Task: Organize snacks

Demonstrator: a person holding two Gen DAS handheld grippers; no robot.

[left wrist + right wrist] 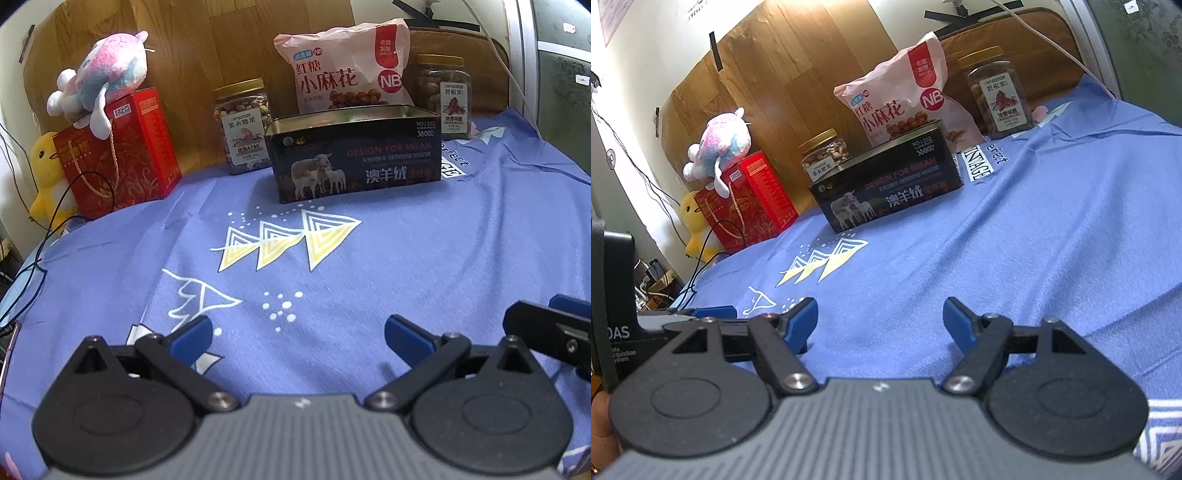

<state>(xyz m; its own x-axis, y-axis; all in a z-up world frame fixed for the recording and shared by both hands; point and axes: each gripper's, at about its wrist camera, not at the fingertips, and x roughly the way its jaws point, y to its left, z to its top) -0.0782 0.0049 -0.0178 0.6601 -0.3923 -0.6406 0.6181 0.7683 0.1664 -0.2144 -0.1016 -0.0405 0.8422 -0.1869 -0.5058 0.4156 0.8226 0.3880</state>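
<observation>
A dark open tin box (354, 155) with sheep printed on it stands at the far side of the blue cloth (369, 266); it also shows in the right wrist view (886, 184). Behind it leans a pink snack bag (347, 70) (905, 99). A nut jar with a gold lid (242, 125) (822, 151) stands to the tin's left, another jar (445, 92) (997, 92) to its right. My left gripper (297, 338) is open and empty, low over the cloth. My right gripper (881, 321) is open and empty, just right of the left one.
A red gift box (122, 155) (750, 199) with a pink plush toy (103, 77) on top stands at the far left, a yellow duck plush (46, 177) beside it. Black cables (44, 240) hang off the left edge. A wooden board (207, 48) backs the table.
</observation>
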